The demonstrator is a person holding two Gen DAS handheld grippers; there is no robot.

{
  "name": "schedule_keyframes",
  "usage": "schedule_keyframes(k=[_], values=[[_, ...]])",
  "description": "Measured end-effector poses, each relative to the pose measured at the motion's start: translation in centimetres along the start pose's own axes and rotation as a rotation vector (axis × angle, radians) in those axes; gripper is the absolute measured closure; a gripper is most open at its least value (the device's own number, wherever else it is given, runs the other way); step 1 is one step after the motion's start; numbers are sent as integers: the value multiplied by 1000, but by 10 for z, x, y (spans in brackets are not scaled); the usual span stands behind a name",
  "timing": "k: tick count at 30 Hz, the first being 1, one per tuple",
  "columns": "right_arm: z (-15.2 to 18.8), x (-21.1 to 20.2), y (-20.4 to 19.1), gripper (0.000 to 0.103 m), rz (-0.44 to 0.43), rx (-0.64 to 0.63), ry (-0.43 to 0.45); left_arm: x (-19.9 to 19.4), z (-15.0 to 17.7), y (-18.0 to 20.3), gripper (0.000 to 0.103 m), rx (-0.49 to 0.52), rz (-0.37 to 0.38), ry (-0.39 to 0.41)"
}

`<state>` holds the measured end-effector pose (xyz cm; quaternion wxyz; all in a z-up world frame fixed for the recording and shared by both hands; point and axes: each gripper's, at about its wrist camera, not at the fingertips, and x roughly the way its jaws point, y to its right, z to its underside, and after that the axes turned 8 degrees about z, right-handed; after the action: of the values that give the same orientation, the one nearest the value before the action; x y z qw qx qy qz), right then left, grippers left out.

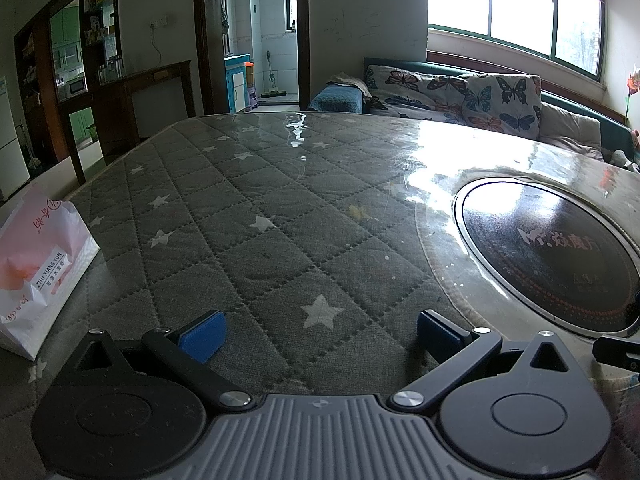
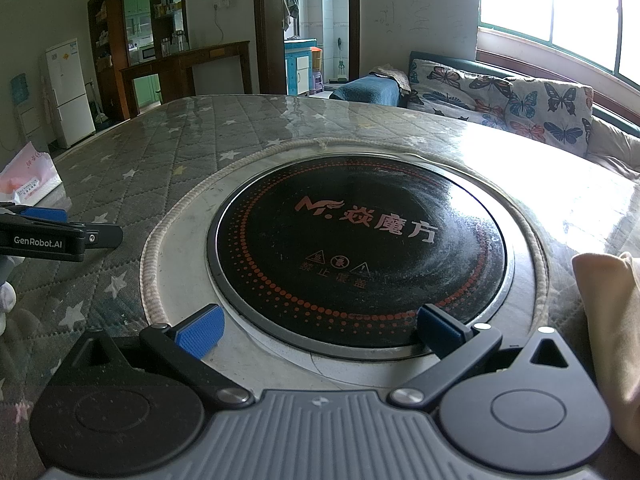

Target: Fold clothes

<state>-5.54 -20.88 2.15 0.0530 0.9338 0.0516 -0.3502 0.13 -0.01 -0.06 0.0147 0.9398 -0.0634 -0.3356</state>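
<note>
Right wrist view shows the only garment in sight: a pale cream cloth (image 2: 608, 344) bunched at the right edge of the frame, lying on the bench (image 2: 168, 152) just right of the round black cooktop (image 2: 360, 248) set into its middle. The right tongs (image 2: 318, 330) hang low in the frame over the near rim of that cooktop, jaws spread wide with nothing between the blue pads (image 2: 202, 332); the cloth sits beside the right-hand pad, apart from it as far as the fisheye lets me judge. At the left edge of this view the left tongs (image 2: 60, 232) show side-on.

In the left wrist view the left tongs (image 1: 318, 334) are likewise wide open and empty, poised above the grey star-quilted cover (image 1: 256, 216) at lower centre. A pink-and-white paper bag (image 1: 38, 264) stands at the left edge; the cooktop (image 1: 548, 256) fills the right. No clothing appears here.

My reading is that folding has not begun (the garment looks unspread, still a heap). The next move seems to call for the right tongs to swing toward the right edge of the frame, take an edge of the cloth, and draw it onto the open quilted area where the left tongs can take a second edge. The cooktop's raised rim could snag fabric dragged across it.
</note>
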Motion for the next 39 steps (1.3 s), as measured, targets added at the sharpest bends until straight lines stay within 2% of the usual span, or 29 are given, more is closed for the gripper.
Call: schedule_keyframes(k=[39], values=[[-3,1,-1,0,3,-2,-1,-1,0,2,0,2,-1,-1]])
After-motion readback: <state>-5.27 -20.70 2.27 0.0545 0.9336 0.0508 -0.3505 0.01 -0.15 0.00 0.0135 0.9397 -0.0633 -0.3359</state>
